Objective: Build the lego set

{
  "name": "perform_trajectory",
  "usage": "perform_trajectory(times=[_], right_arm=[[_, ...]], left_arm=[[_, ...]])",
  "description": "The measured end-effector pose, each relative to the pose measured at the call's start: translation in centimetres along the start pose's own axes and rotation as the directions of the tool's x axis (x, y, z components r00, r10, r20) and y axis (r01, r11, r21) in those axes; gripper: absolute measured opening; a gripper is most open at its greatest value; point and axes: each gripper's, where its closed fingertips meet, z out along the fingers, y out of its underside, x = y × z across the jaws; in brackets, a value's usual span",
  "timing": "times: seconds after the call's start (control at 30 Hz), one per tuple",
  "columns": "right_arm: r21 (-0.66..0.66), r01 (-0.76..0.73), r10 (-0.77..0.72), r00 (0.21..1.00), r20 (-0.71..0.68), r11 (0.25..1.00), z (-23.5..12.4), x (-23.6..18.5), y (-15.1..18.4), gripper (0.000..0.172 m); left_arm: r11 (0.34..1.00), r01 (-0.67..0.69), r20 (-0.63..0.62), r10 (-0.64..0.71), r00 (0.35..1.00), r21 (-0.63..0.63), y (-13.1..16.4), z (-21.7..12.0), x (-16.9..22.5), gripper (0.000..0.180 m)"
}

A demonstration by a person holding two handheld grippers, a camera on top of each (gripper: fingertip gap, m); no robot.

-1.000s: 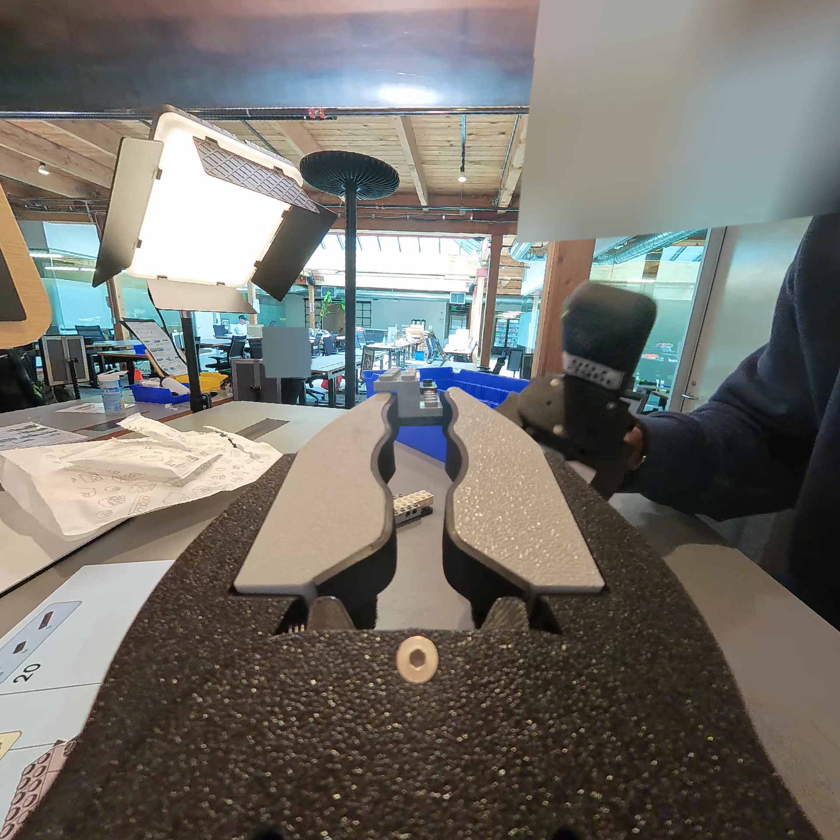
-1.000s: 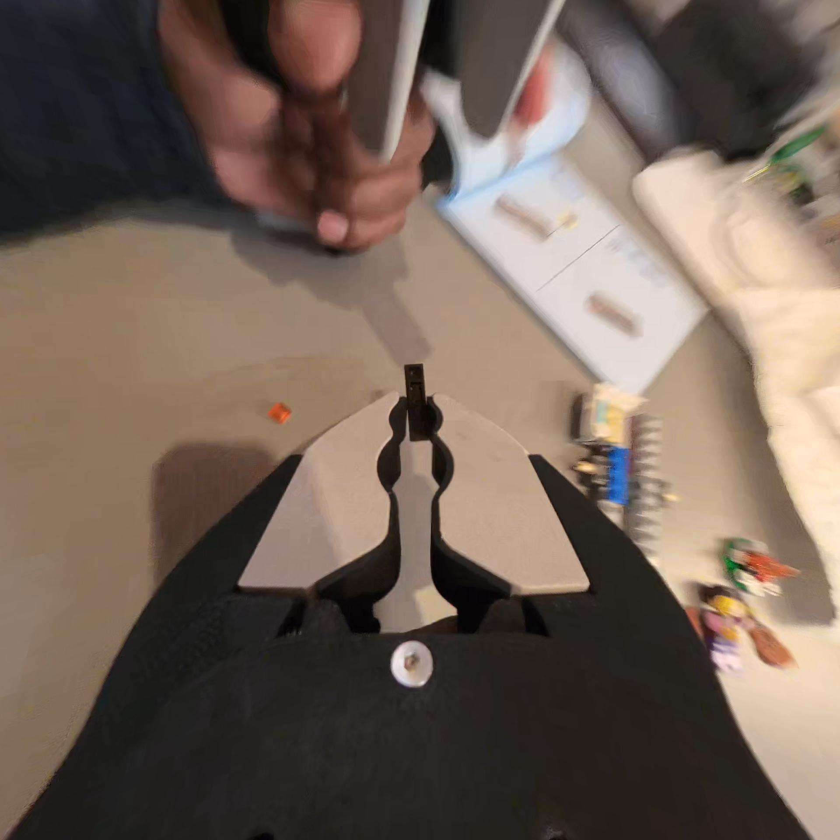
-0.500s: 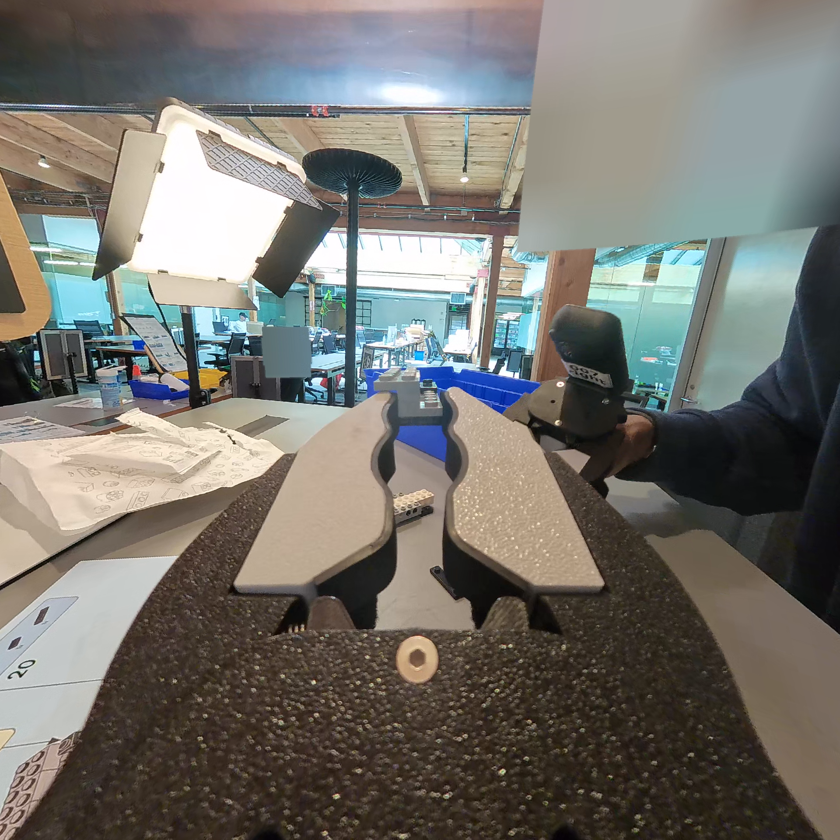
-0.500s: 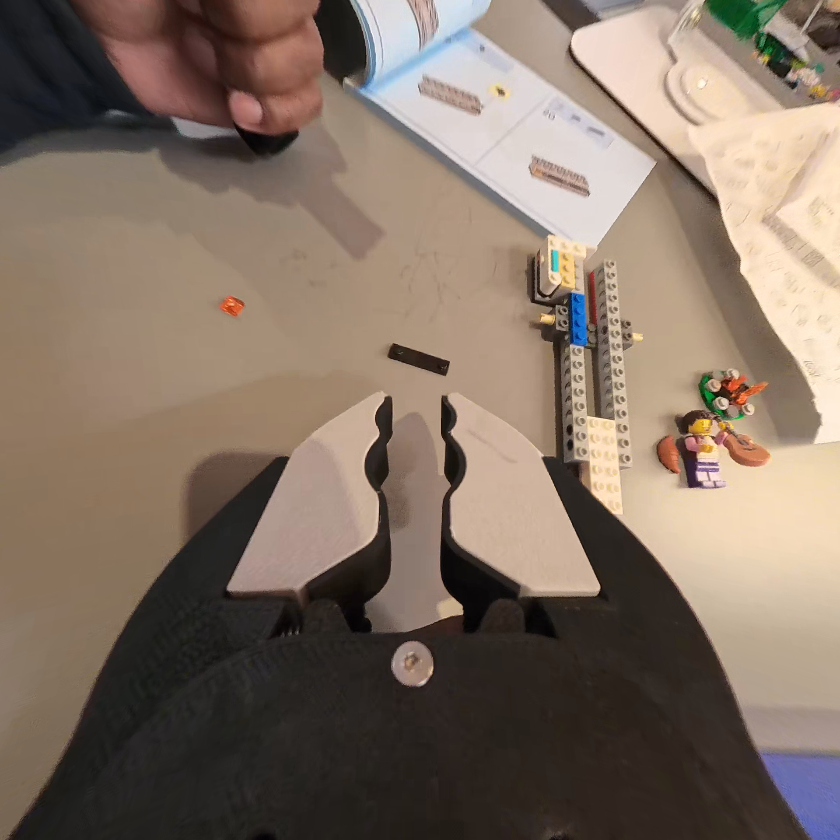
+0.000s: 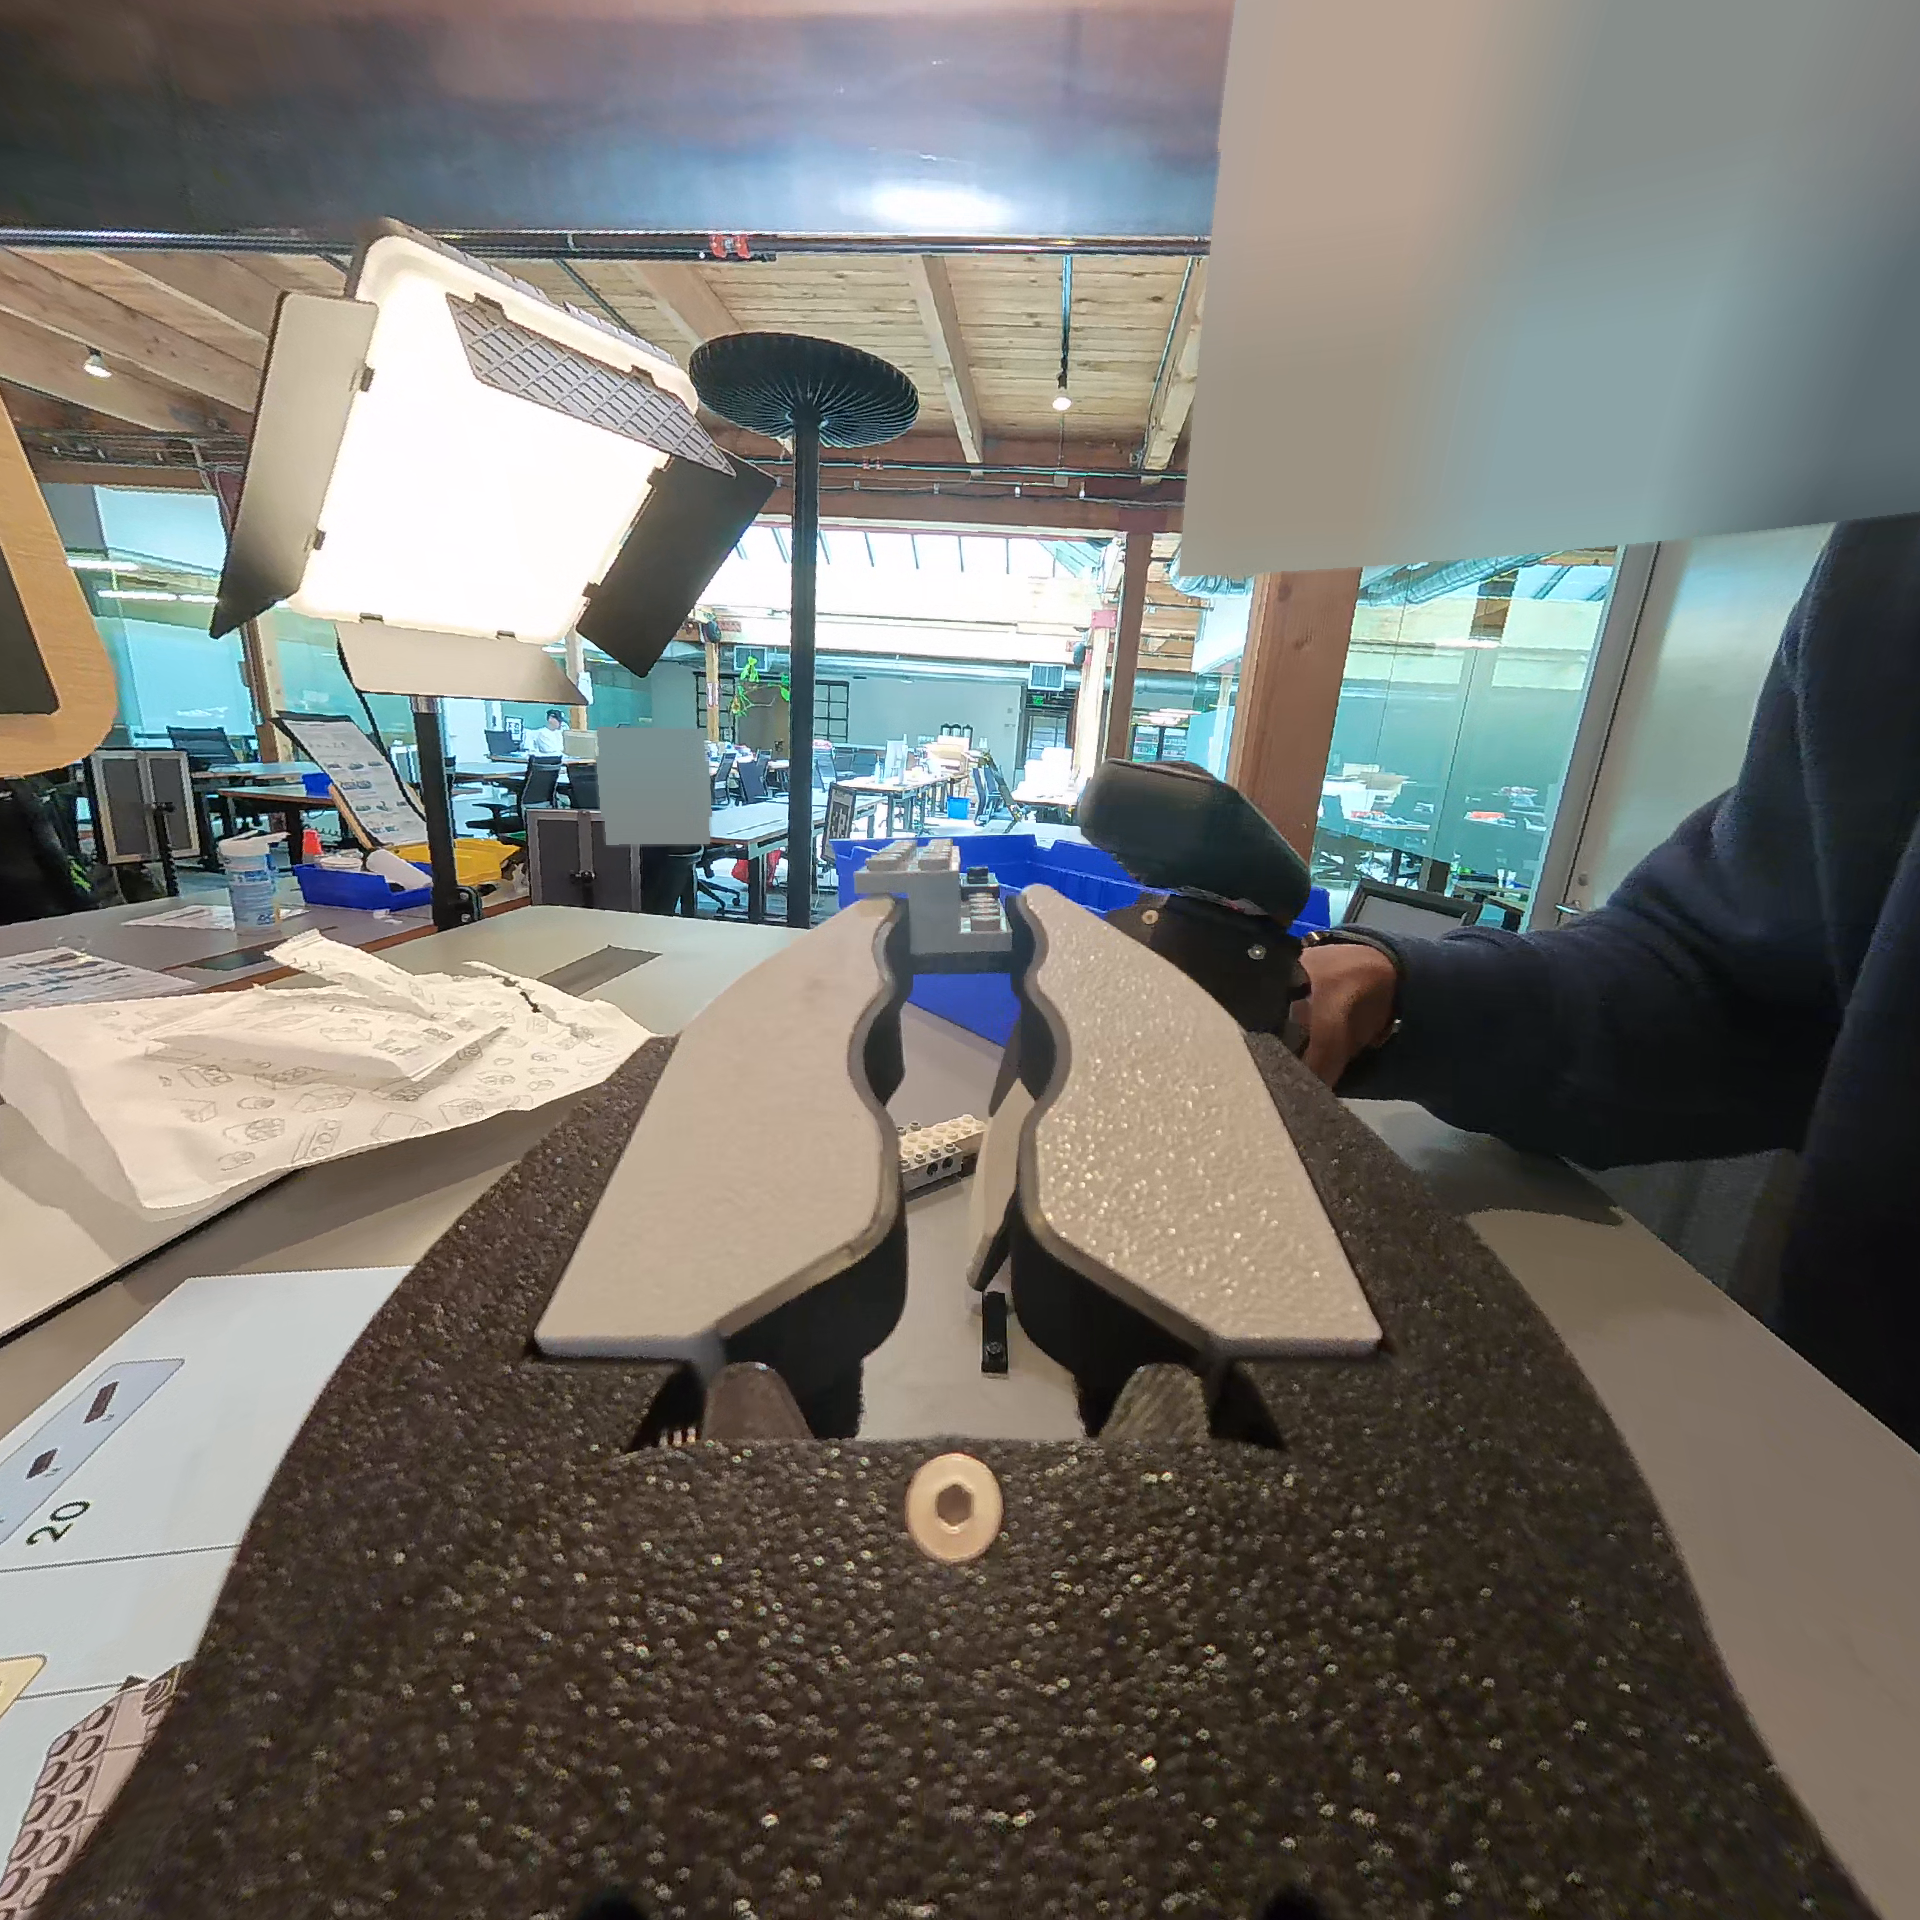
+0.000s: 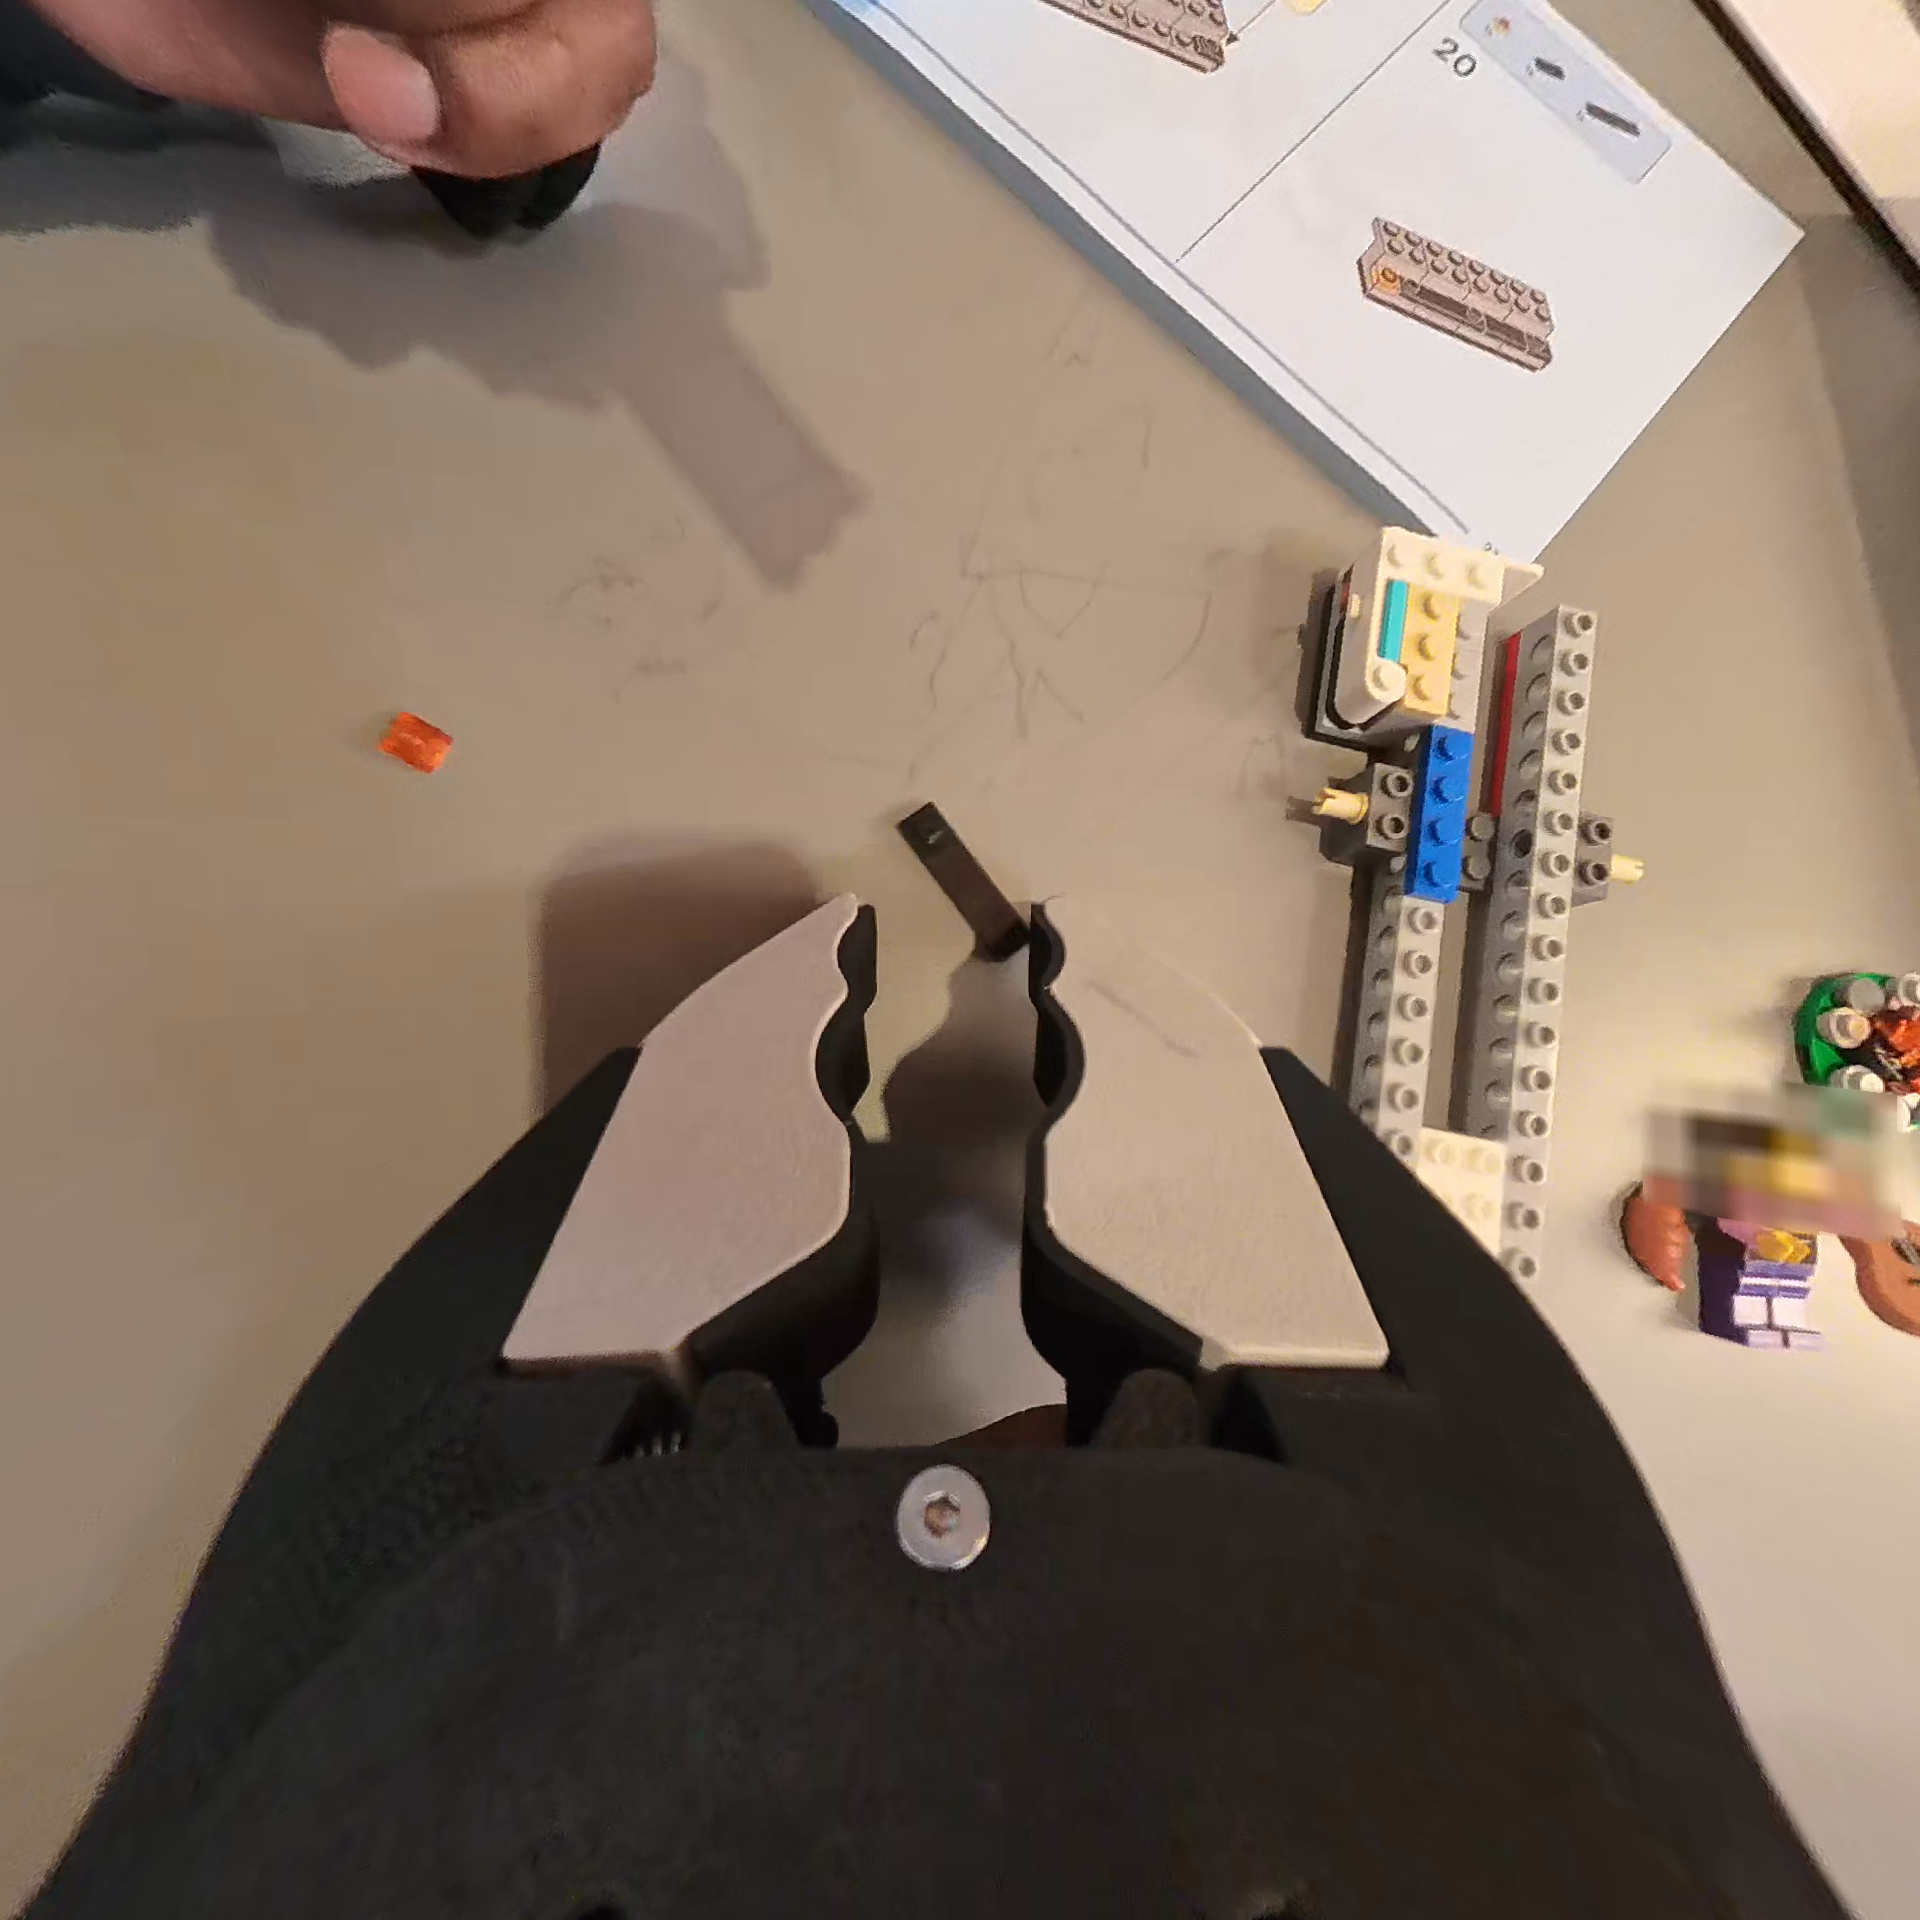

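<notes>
Left gripper [image 5: 958, 914]: jaws narrowly parted and clamped on one small grey brick assembly [image 5: 940, 902], both pads pressing its sides. The assembly is held up off the table [image 5: 644, 951], studs upward, with one small dark piece on its top.

Right gripper [image 6: 951, 920]: jaws open, nothing held. It points down at the grey table. One thin black flat piece [image 6: 956, 883] lies on the table just ahead of the tips, angled, its near end at the tip of the right-hand finger [image 6: 1143, 1039]; contact cannot be told. The same black piece shows in the left wrist view, low between the left gripper's fingers.

Count on the table, right wrist view:
- 1 small orange translucent piece [image 6: 415, 742], well apart to the left.
- 1 long built frame [image 6: 1486, 862] to the right, made of 2 parallel grey studded beams, with 1 blue brick across them and 1 white-and-tan block at its far end.
- 1 toy figure [image 6: 1766, 1278], partly under a mosaic patch, beside 1 green round piece [image 6: 1860, 1029].
- 1 open instruction booklet [image 6: 1351, 187] at the far edge.

Left wrist view adds: 1 torn white paper bag [image 5: 291, 1070] at left, 1 lit panel lamp [image 5: 468, 488] on a stand, blue bins [image 5: 1039, 883] behind the held assembly, and 1 hand [image 5: 1340, 1003] in a dark sleeve on the right gripper's handle.
</notes>
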Motion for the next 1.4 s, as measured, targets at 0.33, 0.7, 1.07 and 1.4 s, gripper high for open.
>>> perform_trajectory(times=[0.33,0.7,1.07,1.4], right_arm=[[-0.041,0.025,-0.020,0.993,0.112,0.999,0.6,0.8,-0.6,0.031],[-0.098,0.051,-0.037,0.989,0.144,0.994,0.3,-0.7,0.1,0.007],[0.190,0.122,-0.135,0.989,0.061,0.974,-9.5,0.3,-8.5,0.007],[0.209,0.304,-0.323,0.944,0.065,0.929,-8.8,-1.4,-14.1,0.007]], left_arm=[[1.000,0.020,-0.034,-0.020,0.999,0.000,0.2,0.1,0.3,0.017],[1.000,0.015,-0.067,-0.014,0.998,0.015,-0.2,0.0,0.8,0.017],[1.000,0.022,-0.073,-0.022,0.997,-0.004,0.3,0.2,0.8,0.017],[0.999,0.022,-0.091,-0.025,0.996,-0.036,0.9,0.5,1.3,0.017]])
